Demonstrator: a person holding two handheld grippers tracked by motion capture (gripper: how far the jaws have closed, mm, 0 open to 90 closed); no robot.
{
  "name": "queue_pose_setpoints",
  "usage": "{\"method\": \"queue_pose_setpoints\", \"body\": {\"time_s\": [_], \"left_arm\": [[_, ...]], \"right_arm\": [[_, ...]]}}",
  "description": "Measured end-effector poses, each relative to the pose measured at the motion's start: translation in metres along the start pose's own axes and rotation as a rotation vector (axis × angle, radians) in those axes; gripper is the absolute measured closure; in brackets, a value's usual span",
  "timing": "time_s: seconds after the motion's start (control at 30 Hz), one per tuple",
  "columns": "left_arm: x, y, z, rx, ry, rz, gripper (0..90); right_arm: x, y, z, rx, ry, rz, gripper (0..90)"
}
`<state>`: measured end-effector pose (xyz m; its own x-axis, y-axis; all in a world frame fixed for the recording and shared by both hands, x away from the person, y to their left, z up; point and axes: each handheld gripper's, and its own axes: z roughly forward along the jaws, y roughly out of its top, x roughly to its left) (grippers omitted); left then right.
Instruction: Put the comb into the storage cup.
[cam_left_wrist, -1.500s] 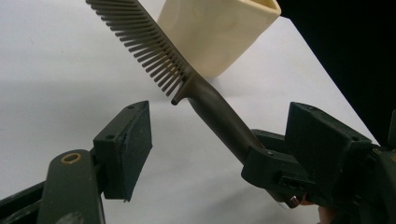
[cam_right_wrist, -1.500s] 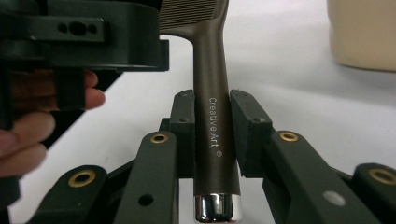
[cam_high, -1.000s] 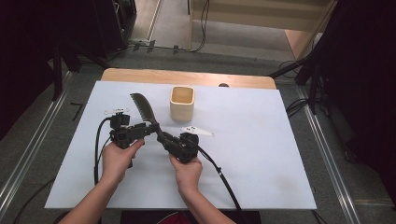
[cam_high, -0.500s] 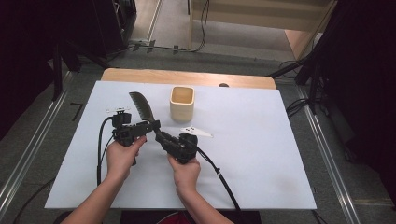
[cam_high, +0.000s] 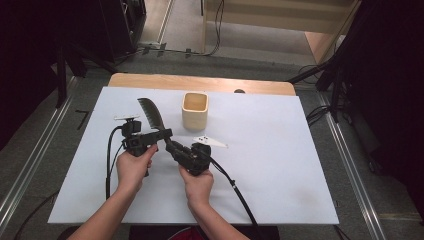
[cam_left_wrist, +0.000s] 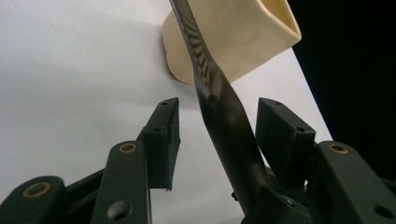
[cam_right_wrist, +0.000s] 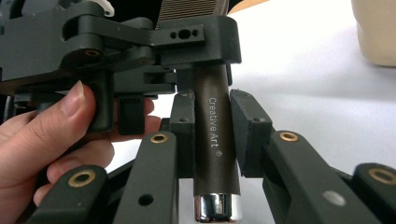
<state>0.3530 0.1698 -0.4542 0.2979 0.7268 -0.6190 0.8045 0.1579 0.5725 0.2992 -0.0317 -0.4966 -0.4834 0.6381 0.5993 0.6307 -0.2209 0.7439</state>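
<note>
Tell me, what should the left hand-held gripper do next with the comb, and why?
Probably finish closing. The left hand-held gripper has just been closing, and its pads flank the comb with gaps on both sides. The right hand-held gripper grips the comb's handle, so a handover seems likely; the cup stands beyond.

High view looks down; both gripper views, close, share the brush (cam_left_wrist: 224, 126)

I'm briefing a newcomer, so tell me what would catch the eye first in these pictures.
A dark comb held above the white table, left of its middle: the right gripper clamps its handle while the left gripper, which has just been closing, brackets it without pressing yet. Behind them stands a cream square cup.
</note>
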Motion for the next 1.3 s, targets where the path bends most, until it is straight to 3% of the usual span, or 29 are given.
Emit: {"method": "queue_pose_setpoints", "body": {"time_s": [0.4,0.8,1.03,1.3], "left_arm": [[0.0035,-0.0001,0.0008,-0.001,-0.042,-0.047,64.4],[0.0049,-0.0001,-0.0006,-0.016,-0.081,-0.088,69.3],[0.0067,0.0003,-0.0025,-0.023,-0.119,-0.133,72.0],[0.005,0.0,-0.0045,-0.039,-0.124,-0.138,73.9]], "right_arm": [[-0.0027,-0.0028,0.0017,-0.003,0.017,0.033,70.2],[-0.0035,-0.0037,0.0031,-0.01,0.034,0.042,70.1],[-0.003,-0.0042,0.0036,-0.017,0.039,0.026,69.9],[-0.0011,-0.0031,0.0043,-0.012,0.028,-0.01,68.7]]}}
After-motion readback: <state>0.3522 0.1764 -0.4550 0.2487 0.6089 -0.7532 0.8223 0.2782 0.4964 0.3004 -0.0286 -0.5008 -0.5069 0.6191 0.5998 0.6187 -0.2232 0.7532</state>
